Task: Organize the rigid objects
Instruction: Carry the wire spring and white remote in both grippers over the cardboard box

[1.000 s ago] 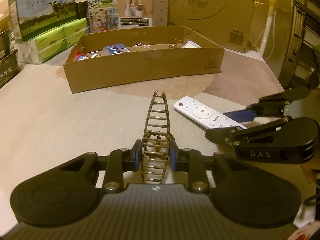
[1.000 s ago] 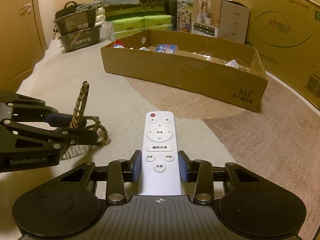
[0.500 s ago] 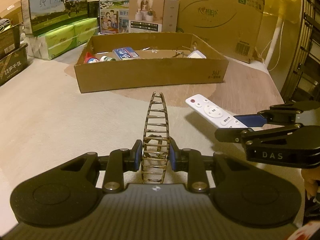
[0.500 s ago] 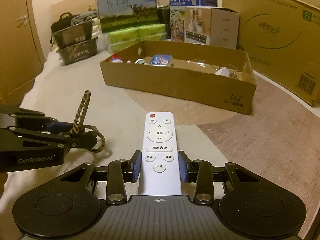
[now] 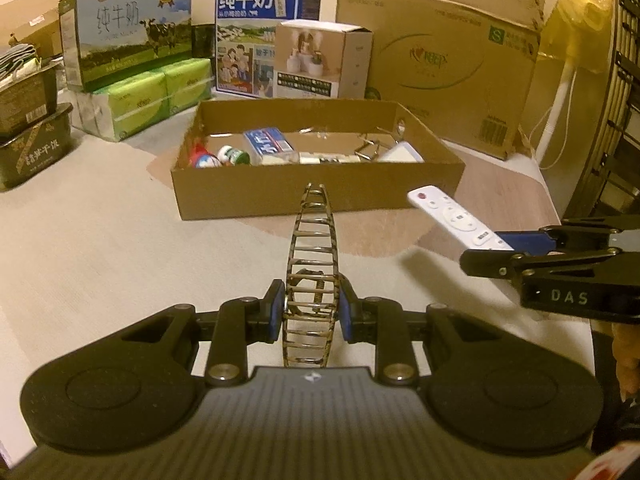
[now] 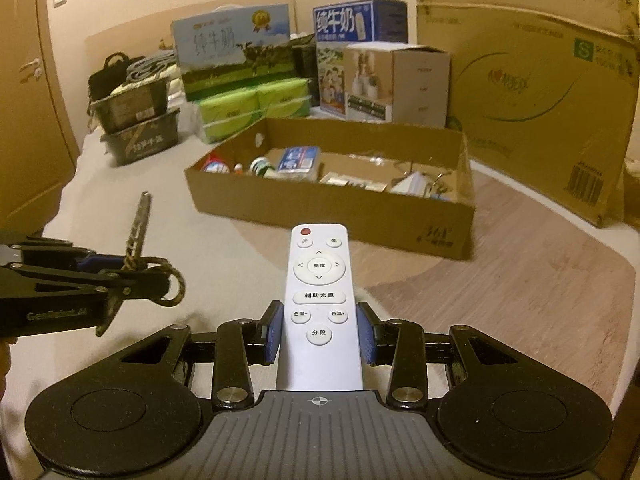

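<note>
Hair clip (image 5: 311,264) and remote (image 6: 320,300) now higher — both tools clamped.

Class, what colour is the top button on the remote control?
Red, on the white remote control; clearest in the right wrist view.

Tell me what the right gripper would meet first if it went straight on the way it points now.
Probably the near wall of the cardboard box: the right gripper, shut on the white remote, aims there. The floor between looks free, though depth is unclear.
</note>
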The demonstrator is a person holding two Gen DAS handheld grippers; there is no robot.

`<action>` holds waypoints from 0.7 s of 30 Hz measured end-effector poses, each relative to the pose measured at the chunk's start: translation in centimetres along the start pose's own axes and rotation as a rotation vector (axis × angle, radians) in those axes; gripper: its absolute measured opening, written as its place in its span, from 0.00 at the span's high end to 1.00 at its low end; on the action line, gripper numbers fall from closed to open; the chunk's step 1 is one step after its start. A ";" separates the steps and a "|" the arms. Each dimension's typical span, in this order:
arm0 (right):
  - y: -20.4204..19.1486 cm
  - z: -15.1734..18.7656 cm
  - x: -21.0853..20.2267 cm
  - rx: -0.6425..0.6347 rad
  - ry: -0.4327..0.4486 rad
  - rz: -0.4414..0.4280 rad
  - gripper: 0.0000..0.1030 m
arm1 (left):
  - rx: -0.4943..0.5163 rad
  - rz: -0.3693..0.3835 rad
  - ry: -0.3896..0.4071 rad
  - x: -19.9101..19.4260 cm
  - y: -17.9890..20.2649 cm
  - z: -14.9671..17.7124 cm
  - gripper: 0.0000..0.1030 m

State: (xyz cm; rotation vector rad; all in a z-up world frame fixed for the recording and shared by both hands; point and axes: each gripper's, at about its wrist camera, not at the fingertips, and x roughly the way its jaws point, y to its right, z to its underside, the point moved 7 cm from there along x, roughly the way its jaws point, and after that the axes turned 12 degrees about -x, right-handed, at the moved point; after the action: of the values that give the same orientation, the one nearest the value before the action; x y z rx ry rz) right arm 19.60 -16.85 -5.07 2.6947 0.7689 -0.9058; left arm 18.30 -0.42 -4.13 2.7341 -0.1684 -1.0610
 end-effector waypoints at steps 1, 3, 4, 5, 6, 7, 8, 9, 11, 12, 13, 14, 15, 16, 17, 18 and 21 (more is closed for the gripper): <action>0.2 -0.2 -0.1 0.001 0.003 0.003 0.62 | -0.001 -0.002 0.003 -0.1 -0.1 -0.3 0.76; 0.5 -0.7 -0.2 0.004 0.010 0.009 0.62 | -0.004 -0.006 0.011 -0.2 -0.2 -0.7 0.76; 0.7 -1.0 -0.3 0.005 0.012 0.011 0.62 | -0.007 -0.008 0.014 -0.2 -0.3 -1.0 0.76; 0.8 -1.2 -0.4 0.005 0.016 0.013 0.62 | -0.008 -0.009 0.017 -0.2 -0.3 -1.2 0.76; 0.9 -1.3 -0.5 0.006 0.019 0.015 0.62 | -0.009 -0.011 0.020 -0.3 -0.4 -1.4 0.76; 1.0 -1.5 -0.5 0.006 0.022 0.017 0.62 | -0.009 -0.013 0.023 -0.3 -0.4 -1.6 0.76; 1.1 -1.7 -0.6 0.005 0.024 0.017 0.62 | -0.009 -0.013 0.025 -0.4 -0.5 -1.8 0.76; 1.2 -1.8 -0.7 0.005 0.026 0.018 0.62 | -0.010 -0.013 0.027 -0.4 -0.5 -2.0 0.76; 1.5 -2.2 -0.8 0.005 0.032 0.019 0.62 | -0.013 -0.015 0.033 -0.4 -0.6 -2.6 0.76; 1.7 -2.4 -0.8 0.004 0.035 0.021 0.62 | -0.012 -0.016 0.035 -0.4 -0.6 -2.9 0.76; 1.8 -2.7 -0.9 0.003 0.037 0.022 0.62 | -0.012 -0.015 0.037 -0.4 -0.7 -3.2 0.76; 2.0 -2.9 -0.9 0.002 0.040 0.023 0.62 | -0.014 -0.014 0.041 -0.4 -0.8 -3.7 0.76; 2.2 -3.2 -0.9 0.000 0.042 0.023 0.62 | -0.015 -0.012 0.046 -0.4 -0.9 -4.2 0.76; 2.4 -3.4 -1.0 -0.002 0.045 0.023 0.62 | -0.014 -0.013 0.051 -0.4 -0.9 -4.7 0.76; 2.5 -3.8 -1.0 -0.004 0.048 0.023 0.62 | -0.010 -0.014 0.057 -0.4 -1.0 -5.3 0.76; 2.7 -4.0 -1.0 -0.008 0.050 0.023 0.62 | -0.009 -0.012 0.061 -0.4 -1.0 -5.9 0.76; 3.2 -5.1 -0.8 -0.024 0.055 0.024 0.62 | -0.009 -0.011 0.071 -0.3 -1.3 -7.7 0.76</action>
State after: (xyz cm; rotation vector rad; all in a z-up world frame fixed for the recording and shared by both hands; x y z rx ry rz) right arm 23.36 -18.20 -0.48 2.7123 0.7523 -0.8143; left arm 23.35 2.03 1.34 2.7630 -0.1380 -0.9638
